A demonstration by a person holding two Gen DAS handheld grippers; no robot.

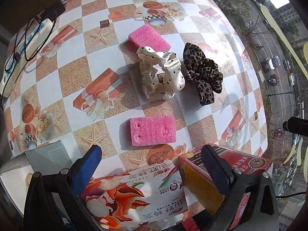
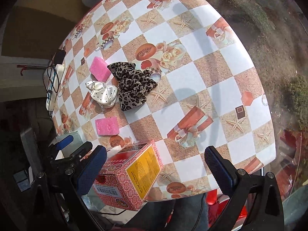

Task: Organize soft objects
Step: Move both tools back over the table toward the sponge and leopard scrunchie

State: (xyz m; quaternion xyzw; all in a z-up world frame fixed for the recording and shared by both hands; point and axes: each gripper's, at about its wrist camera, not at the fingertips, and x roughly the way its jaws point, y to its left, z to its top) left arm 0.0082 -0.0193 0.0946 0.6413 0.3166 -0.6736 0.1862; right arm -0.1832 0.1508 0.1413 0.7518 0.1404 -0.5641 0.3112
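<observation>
On the checked tablecloth lie two pink sponges, the near one (image 1: 153,130) (image 2: 107,125) and the far one (image 1: 149,38) (image 2: 99,69). Between them sit a cream polka-dot scrunchie (image 1: 163,73) (image 2: 103,93) and a leopard-print scrunchie (image 1: 204,75) (image 2: 132,85), touching each other. My left gripper (image 1: 152,160) hangs open above the near table edge, just short of the near sponge, with nothing between its fingers. My right gripper (image 2: 155,160) is open too, over the red box (image 2: 130,175), holding nothing. The left gripper's blue fingertip (image 2: 64,142) shows at the left of the right wrist view.
A red patterned box (image 1: 231,175) and a flowered tissue pack (image 1: 132,194) lie at the near edge. A grey-white box (image 1: 38,159) stands at the near left. A power strip with black cables (image 1: 27,44) (image 2: 53,82) lies at the left edge. A window borders the table's right side.
</observation>
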